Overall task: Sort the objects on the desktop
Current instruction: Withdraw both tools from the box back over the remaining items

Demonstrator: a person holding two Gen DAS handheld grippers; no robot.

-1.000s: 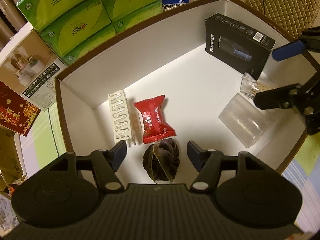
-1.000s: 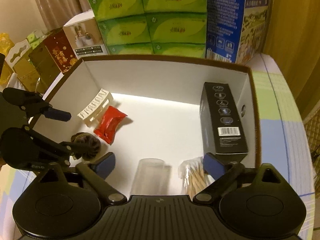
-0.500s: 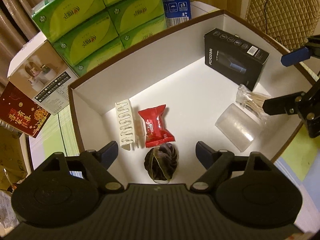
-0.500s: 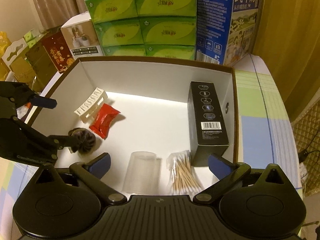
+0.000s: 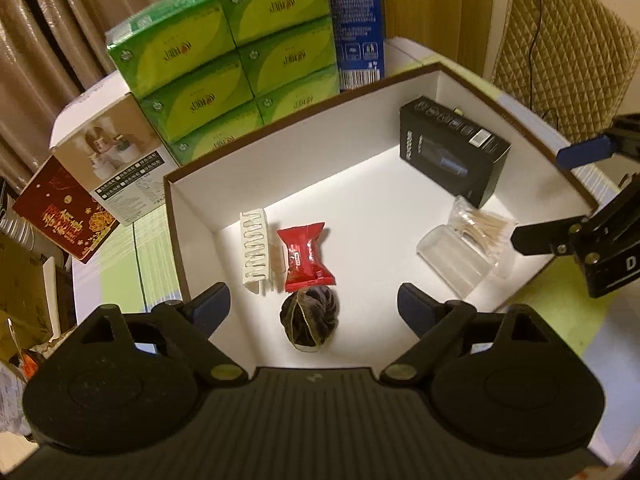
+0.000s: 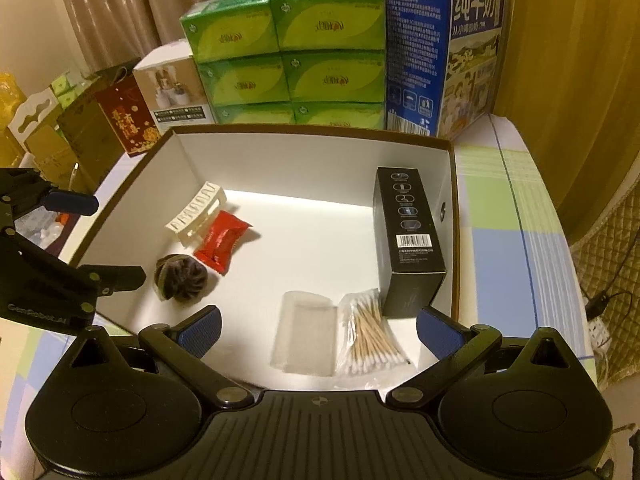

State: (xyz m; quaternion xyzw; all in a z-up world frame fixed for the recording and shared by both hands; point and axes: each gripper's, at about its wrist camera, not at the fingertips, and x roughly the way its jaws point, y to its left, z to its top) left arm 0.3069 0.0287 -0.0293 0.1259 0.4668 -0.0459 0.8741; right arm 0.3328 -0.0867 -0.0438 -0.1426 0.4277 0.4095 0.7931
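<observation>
A white box with a brown rim [image 5: 304, 168] [image 6: 304, 132] holds a white hair clip [image 5: 254, 246] [image 6: 196, 212], a red snack packet [image 5: 304, 256] [image 6: 222, 242], a dark scrunchie [image 5: 310, 320] [image 6: 182, 276], a clear plastic cup lying on its side [image 5: 454, 264] [image 6: 306, 334], a bag of cotton swabs [image 5: 482, 226] [image 6: 370, 334] and a black box [image 5: 452, 156] [image 6: 408, 236]. My left gripper [image 5: 314, 308] is open and empty above the scrunchie. My right gripper [image 6: 318, 328] is open and empty above the cup and swabs.
Green tissue packs [image 6: 288, 60] and a blue milk carton [image 6: 444, 48] stand behind the box. A white product box [image 5: 106, 156] and a red gift box [image 5: 64, 216] stand at the left. A quilted chair back [image 5: 560, 52] is at the right.
Both grippers have pulled back and up from the box, so more of the box and table shows. The objects in the box have not moved.
</observation>
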